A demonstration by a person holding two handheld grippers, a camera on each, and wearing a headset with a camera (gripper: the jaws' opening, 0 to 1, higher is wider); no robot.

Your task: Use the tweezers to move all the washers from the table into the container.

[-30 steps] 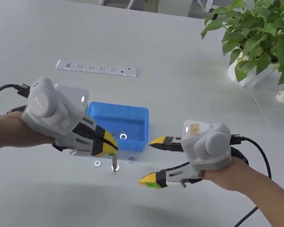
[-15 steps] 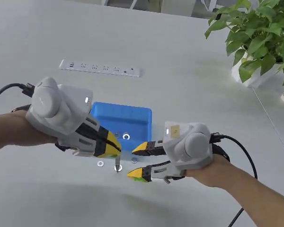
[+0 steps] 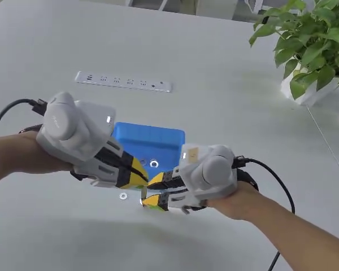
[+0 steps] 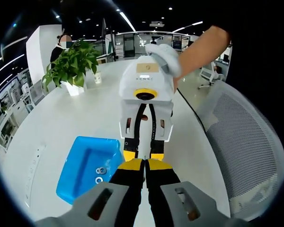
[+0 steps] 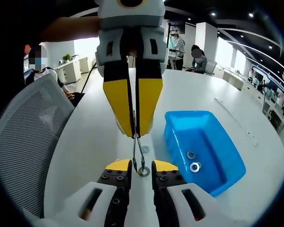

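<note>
My left tool [image 5: 134,133] is clenched on the tweezers [image 5: 135,146]. My right tool [image 5: 142,164] has its jaws part-way apart, flanking the tips without clearly touching them. The tips straddle a washer [image 5: 143,171] lying flat on the tabletop [image 5: 85,142], near the blue container [image 5: 213,137]. I worry the thin washer will skid or flick away if the tips close unevenly, or if my right jaws nudge the tweezers. The tweezers' long axis runs steeply down from the left jaws, tips at the tabletop.
</note>
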